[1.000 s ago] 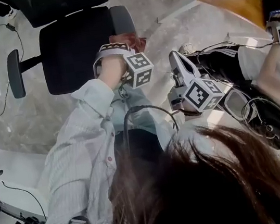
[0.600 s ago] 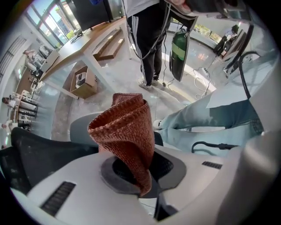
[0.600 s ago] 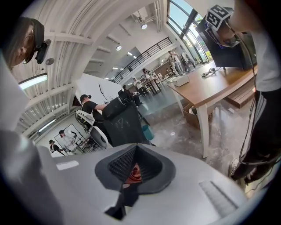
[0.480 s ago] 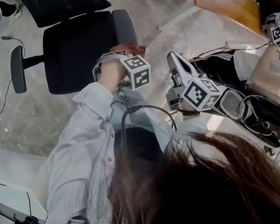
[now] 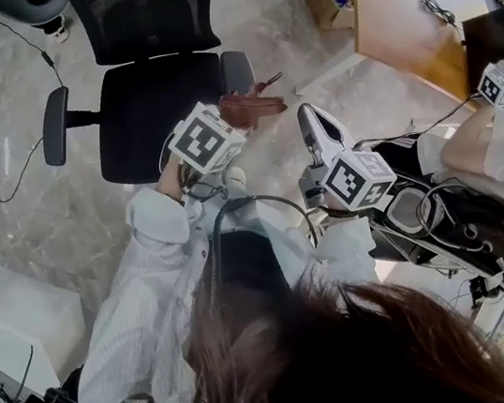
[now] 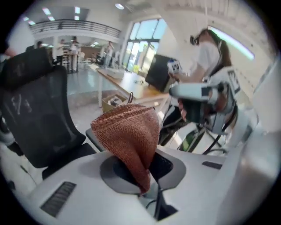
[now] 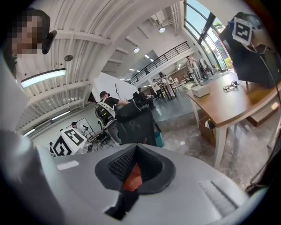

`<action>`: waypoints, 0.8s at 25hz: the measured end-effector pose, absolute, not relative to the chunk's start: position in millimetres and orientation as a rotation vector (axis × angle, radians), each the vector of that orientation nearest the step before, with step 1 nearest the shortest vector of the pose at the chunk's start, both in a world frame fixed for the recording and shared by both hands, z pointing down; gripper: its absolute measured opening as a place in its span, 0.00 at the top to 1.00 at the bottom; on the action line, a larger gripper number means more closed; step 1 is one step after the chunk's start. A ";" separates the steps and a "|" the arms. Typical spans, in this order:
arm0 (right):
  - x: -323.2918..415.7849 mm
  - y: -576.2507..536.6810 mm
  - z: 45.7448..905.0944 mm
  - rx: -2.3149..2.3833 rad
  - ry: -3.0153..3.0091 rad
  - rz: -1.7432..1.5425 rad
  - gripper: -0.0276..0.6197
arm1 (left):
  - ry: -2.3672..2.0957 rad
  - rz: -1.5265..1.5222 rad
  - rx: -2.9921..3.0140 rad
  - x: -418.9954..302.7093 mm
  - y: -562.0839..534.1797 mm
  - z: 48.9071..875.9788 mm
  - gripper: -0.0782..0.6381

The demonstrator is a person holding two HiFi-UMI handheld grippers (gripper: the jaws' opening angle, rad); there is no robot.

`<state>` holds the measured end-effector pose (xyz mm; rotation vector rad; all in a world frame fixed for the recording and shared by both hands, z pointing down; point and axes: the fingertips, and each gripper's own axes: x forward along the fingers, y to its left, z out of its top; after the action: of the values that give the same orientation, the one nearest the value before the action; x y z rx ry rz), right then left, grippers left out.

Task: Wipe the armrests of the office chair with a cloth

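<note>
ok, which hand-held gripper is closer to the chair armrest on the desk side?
Left. The left hand-held gripper, holding the cloth, is close by that armrest; the right hand-held gripper sits farther off.

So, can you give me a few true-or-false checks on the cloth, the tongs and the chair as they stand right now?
1. The left tongs are shut on the reddish-brown cloth. True.
2. The cloth lies on the seat. False: it is held in the left tongs, near the front end of the grey armrest.
3. The right tongs grip the other armrest. False: they hang over the floor, apart from the chair.
4. A wooden desk stands beyond the chair. True.
</note>
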<state>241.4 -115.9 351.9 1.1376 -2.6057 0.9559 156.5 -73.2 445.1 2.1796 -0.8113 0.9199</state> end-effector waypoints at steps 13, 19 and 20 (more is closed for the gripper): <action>90.3 -26.8 309.1 0.654 -2.782 0.696 0.95 | -1.537 -0.156 1.879 -84.3 66.8 321.1 0.83; 25.0 -8.6 303.2 0.501 -2.787 0.695 0.95 | -1.815 -0.186 1.705 -192.2 138.9 299.9 0.83; 14.8 -4.1 305.9 0.472 -2.789 0.688 0.95 | -1.856 -0.184 1.678 -204.7 149.9 299.6 0.83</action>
<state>14.8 -4.1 305.9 0.4717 -2.7886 0.6878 -204.7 149.9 299.6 1.6777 -1.8559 -0.1843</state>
